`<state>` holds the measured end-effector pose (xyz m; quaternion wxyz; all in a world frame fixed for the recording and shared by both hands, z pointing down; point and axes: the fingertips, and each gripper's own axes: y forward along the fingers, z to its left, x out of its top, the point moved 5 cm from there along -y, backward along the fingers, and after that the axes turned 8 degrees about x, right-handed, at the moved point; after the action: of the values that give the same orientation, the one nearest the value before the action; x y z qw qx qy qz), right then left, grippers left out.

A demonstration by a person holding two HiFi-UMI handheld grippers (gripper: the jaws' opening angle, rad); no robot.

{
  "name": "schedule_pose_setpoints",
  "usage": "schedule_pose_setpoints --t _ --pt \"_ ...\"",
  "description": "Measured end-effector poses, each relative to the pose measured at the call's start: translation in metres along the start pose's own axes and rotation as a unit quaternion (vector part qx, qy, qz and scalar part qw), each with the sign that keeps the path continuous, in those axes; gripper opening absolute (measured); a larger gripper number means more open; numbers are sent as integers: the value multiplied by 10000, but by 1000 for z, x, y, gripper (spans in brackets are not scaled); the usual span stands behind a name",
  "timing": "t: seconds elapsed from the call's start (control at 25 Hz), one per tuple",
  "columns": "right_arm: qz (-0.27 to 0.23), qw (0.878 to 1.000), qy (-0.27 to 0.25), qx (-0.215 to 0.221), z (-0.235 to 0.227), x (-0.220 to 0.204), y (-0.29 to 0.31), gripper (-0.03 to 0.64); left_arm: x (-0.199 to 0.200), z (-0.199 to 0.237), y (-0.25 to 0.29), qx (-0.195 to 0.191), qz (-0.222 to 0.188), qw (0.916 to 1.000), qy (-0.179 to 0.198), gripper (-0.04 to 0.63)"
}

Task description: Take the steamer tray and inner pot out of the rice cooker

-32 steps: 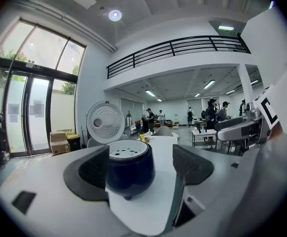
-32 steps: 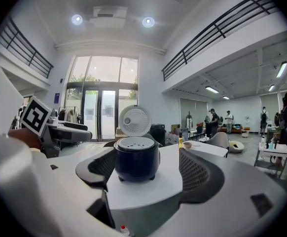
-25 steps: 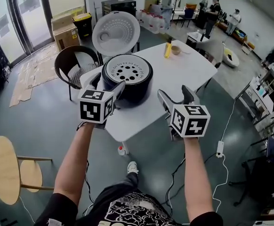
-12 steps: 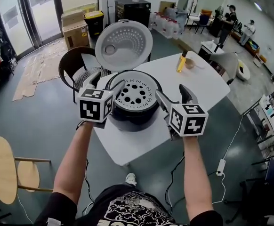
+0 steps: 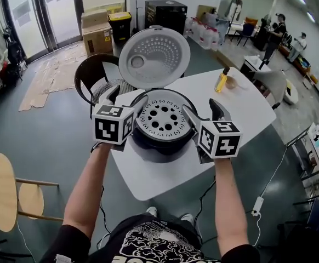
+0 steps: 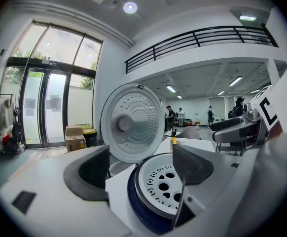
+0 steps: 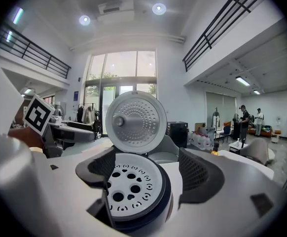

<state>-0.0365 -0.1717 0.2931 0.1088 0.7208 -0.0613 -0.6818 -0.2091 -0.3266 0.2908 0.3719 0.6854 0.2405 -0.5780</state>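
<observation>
A dark rice cooker (image 5: 162,138) stands on the white table (image 5: 165,171) with its round lid (image 5: 154,56) swung up and back. The white perforated steamer tray (image 5: 162,119) sits in its mouth and hides the inner pot. My left gripper (image 5: 126,97) is open at the cooker's left rim, holding nothing. My right gripper (image 5: 202,108) is open at the cooker's right rim, also holding nothing. In the left gripper view the steamer tray (image 6: 163,189) lies low between the jaws of the left gripper (image 6: 141,167). In the right gripper view the tray (image 7: 133,184) lies just ahead of the right gripper (image 7: 146,169).
A yellow bottle (image 5: 221,81) and a small bowl (image 5: 232,83) stand at the table's far right. A dark chair (image 5: 94,73) sits behind the cooker on the left. A wooden stool (image 5: 0,193) is at lower left. People stand far back in the room.
The table and cooker have come closer. Both grippers, earlier short of the cooker over the table's near edge, now flank its rim. Both stay open.
</observation>
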Motion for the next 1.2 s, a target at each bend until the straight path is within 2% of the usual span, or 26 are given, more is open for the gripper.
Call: schedule_pose_setpoints --t 0.2,0.36,0.6,0.72,0.96,1.2 --pt "-20 9993 -243 286 -9 -7 36 400 -11 11 18 197 -95 9997 62 390" --pt "-32 9976 -381 582 -36 -7 56 400 -12 8 37 443 -131 9989 -6 390" --pt "91 9883 -503 1436 -104 -9 84 400 -4 -25 81 1162 -82 9930 -187 390" --pt "212 9804 -639 1852 -121 2 94 397 8 -36 90 1511 -17 9882 -248 390" --pt "413 9567 -1051 2684 -151 2 112 391 6 -65 99 2176 99 9752 -384 390" --pt "695 9141 -1798 3567 -147 2 122 396 7 -85 93 2681 238 9617 -512 390"
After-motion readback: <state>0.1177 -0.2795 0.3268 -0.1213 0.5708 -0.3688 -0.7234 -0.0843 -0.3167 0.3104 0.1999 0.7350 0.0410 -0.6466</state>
